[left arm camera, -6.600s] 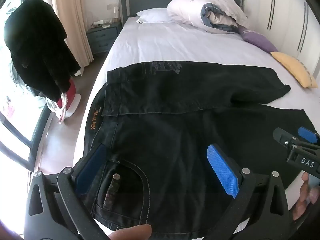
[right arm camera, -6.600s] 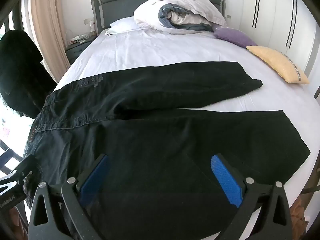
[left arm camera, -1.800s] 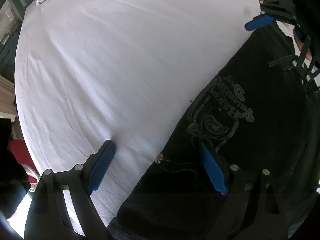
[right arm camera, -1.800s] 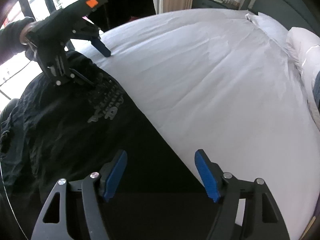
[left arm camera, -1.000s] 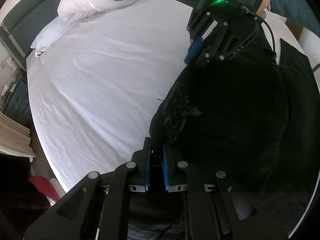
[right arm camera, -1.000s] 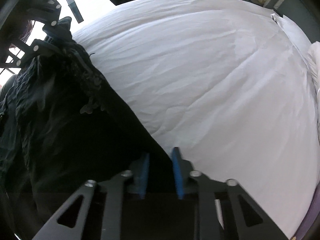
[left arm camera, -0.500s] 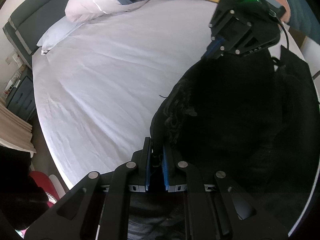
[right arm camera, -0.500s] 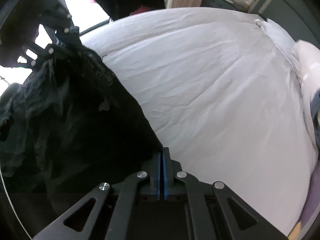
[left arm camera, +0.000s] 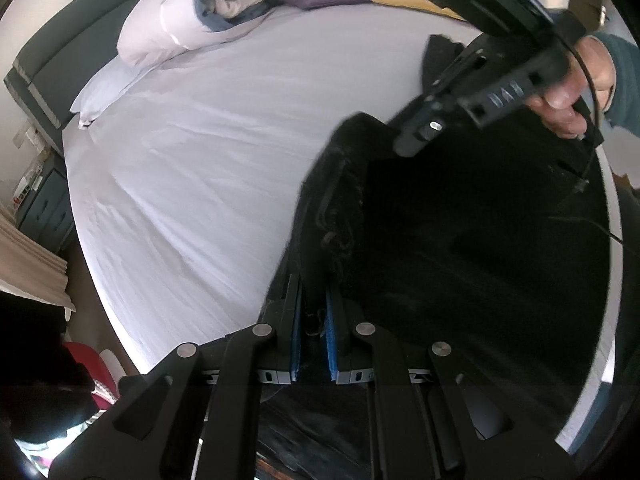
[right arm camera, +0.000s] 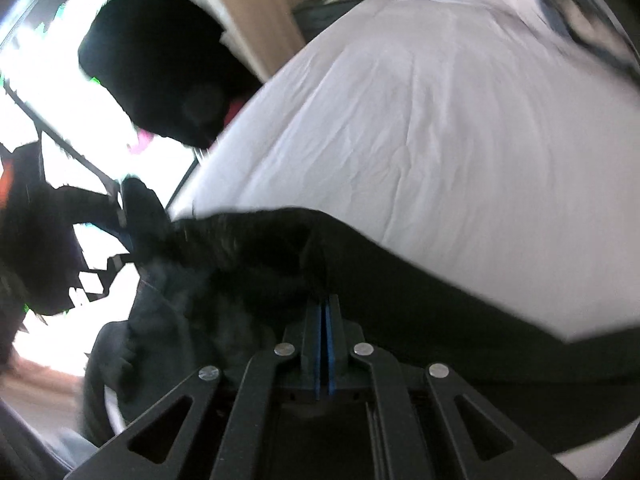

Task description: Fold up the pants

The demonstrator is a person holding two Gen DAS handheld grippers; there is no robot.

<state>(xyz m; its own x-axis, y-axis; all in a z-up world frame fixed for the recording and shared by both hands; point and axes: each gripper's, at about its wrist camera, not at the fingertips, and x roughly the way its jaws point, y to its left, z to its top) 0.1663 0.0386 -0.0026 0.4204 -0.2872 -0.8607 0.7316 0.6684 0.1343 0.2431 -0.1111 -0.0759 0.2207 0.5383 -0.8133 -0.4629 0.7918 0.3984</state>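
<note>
The left hand-held gripper (left arm camera: 313, 320) is clamped tight on one edge of the black jeans (left arm camera: 460, 260). The right hand-held gripper (right arm camera: 323, 320) has just squeezed shut on the same edge, farther along, and dark cloth sits between its blue pads.

The edge of the jeans runs from one hand-held gripper to the other, and it sags a little in the middle. This edge is lifted off the bed (left arm camera: 208, 152). The rest of the jeans hangs down from it and spreads over the near side of the white sheet. The bare sheet is on the far side. I think both hands must carry the edge together across the cloth to make the fold, and neither hand looks nearer.

The jeans are black, thick and crumpled. The right view is blurry, so I cannot see small details.
</note>
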